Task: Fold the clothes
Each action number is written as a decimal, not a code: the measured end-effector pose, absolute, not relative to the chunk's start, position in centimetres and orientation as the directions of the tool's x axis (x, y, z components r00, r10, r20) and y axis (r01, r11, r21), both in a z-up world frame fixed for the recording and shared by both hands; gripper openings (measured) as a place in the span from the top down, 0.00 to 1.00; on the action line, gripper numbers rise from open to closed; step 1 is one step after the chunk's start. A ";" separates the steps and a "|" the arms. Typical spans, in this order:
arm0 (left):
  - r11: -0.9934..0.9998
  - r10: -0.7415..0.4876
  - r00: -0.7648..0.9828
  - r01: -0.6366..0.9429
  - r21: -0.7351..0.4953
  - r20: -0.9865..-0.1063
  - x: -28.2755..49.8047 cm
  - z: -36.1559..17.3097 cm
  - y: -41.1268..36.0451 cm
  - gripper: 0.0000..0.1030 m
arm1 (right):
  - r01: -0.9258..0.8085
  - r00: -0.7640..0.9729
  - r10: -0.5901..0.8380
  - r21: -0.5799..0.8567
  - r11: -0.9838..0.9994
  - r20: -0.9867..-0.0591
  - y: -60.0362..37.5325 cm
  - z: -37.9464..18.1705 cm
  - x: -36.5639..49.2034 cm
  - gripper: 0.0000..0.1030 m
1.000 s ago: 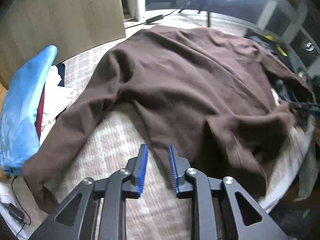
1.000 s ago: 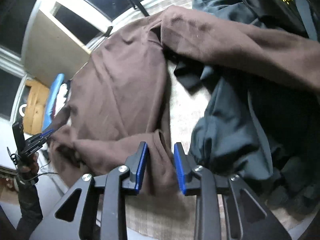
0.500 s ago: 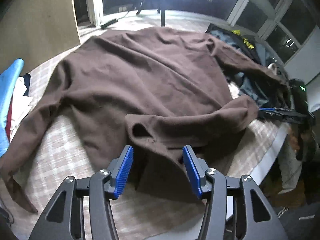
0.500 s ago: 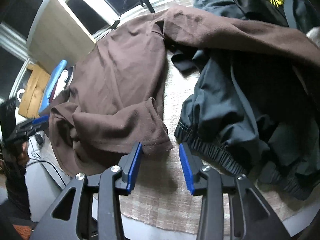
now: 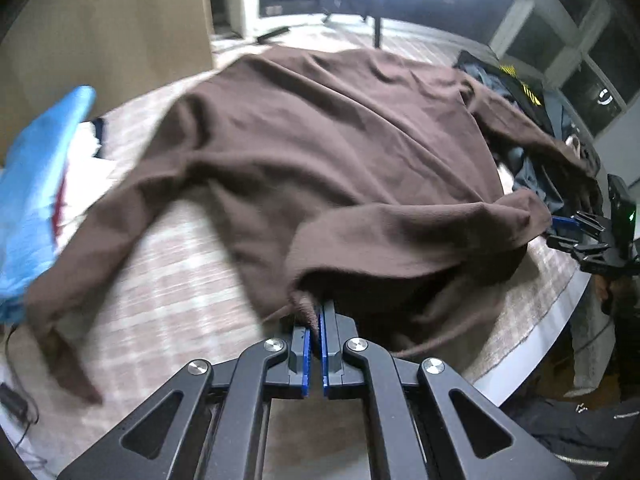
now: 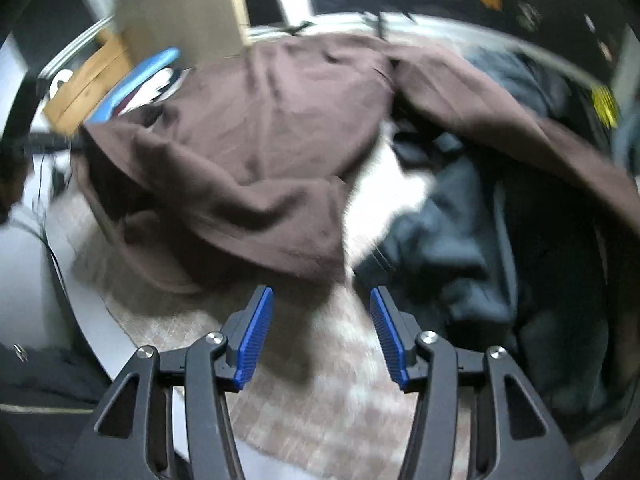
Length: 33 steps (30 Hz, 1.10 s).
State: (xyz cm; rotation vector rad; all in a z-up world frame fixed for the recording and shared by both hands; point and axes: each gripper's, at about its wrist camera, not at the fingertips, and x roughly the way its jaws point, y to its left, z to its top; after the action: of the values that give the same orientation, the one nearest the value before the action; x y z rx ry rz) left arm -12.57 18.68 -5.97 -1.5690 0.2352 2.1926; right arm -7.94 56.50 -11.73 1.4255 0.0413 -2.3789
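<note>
Hem of brown sweater (image 5: 320,152) now pinched by left tool (image 5: 315,322) (earlier released); right tool (image 6: 321,300) widened, empty.

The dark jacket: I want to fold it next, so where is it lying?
In the right wrist view, the dark jacket lies crumpled right of the brown sweater, partly under its outstretched sleeve, on the checked table cover.

The right wrist view is smeared by motion. A brown sweater (image 6: 256,152) hides part of the dark jacket (image 6: 460,240); its right sleeve runs past the frame's edge.
</note>
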 end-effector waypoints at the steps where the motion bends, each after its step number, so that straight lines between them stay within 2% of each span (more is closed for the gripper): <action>1: -0.896 0.239 -0.274 -0.433 -0.102 -0.932 -12.5 -5.7 18.3 0.97 | 0.346 -0.432 -0.284 0.134 -0.929 -0.856 55.7 -11.8 -8.4 0.51; 4: -0.902 0.229 -0.290 -0.422 -0.090 -0.929 -12.5 -5.2 17.6 0.97 | 0.381 -0.452 -0.263 0.083 -0.921 -0.852 54.2 -12.0 -10.1 0.51; 6: -0.903 0.229 -0.293 -0.419 -0.090 -0.928 -12.3 -5.1 17.5 0.97 | 0.389 -0.437 -0.292 0.114 -0.914 -0.851 54.0 -12.2 -11.4 0.59; 7: -0.901 0.224 -0.295 -0.426 -0.082 -0.929 -12.1 -5.2 17.6 0.97 | 0.374 -0.423 -0.308 0.145 -0.916 -0.852 54.4 -12.3 -12.1 0.78; 8: -0.899 0.220 -0.297 -0.432 -0.075 -0.929 -11.9 -5.1 17.6 0.97 | 0.356 -0.411 -0.325 0.178 -0.917 -0.852 54.8 -12.4 -12.6 0.89; 11: -0.892 0.221 -0.314 -0.448 -0.061 -0.923 -10.9 -4.5 17.4 0.97 | 0.295 -0.404 -0.394 0.291 -0.910 -0.826 56.3 -11.4 -12.9 0.91; 14: -0.881 0.240 -0.335 -0.469 -0.059 -0.911 -9.6 -2.9 16.4 0.98 | 0.279 -0.422 -0.416 0.321 -0.905 -0.806 56.5 -8.7 -11.2 0.92; 22: -0.860 0.258 -0.409 -0.509 -0.015 -0.875 -3.6 1.6 10.6 0.98 | 0.240 -0.531 -0.360 0.271 -0.932 -0.767 54.3 1.1 -1.1 0.93; 24: -0.857 0.262 -0.356 -0.513 -0.047 -0.897 -1.7 -0.5 9.3 0.98 | 0.186 -0.507 -0.338 0.282 -0.941 -0.793 53.8 -0.8 0.8 0.94; 27: -0.852 0.239 -0.207 -0.513 -0.103 -0.949 -0.1 -7.2 8.8 0.98 | 0.065 -0.319 -0.278 0.272 -0.960 -0.906 52.7 -9.5 2.2 0.95; 29: -0.847 0.226 -0.136 -0.517 -0.126 -0.965 0.1 -11.0 8.8 0.98 | 0.036 -0.280 -0.278 0.279 -0.960 -0.919 52.4 -11.8 2.2 0.95; 31: -0.843 0.233 -0.115 -0.519 -0.141 -0.966 -0.4 -12.3 8.7 0.98 | 0.003 -0.253 -0.289 0.298 -0.955 -0.923 52.3 -13.6 2.0 0.95; 33: -0.844 0.241 -0.128 -0.518 -0.142 -0.962 -1.9 -12.0 8.5 0.98 | 0.000 -0.256 -0.275 0.284 -0.959 -0.927 52.0 -13.0 0.9 0.96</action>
State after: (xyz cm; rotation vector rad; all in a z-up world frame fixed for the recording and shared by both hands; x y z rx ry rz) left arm -1.92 8.49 -11.96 -1.6525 0.3090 2.0158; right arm 0.93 52.04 -13.01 1.7974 -0.3391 -2.3349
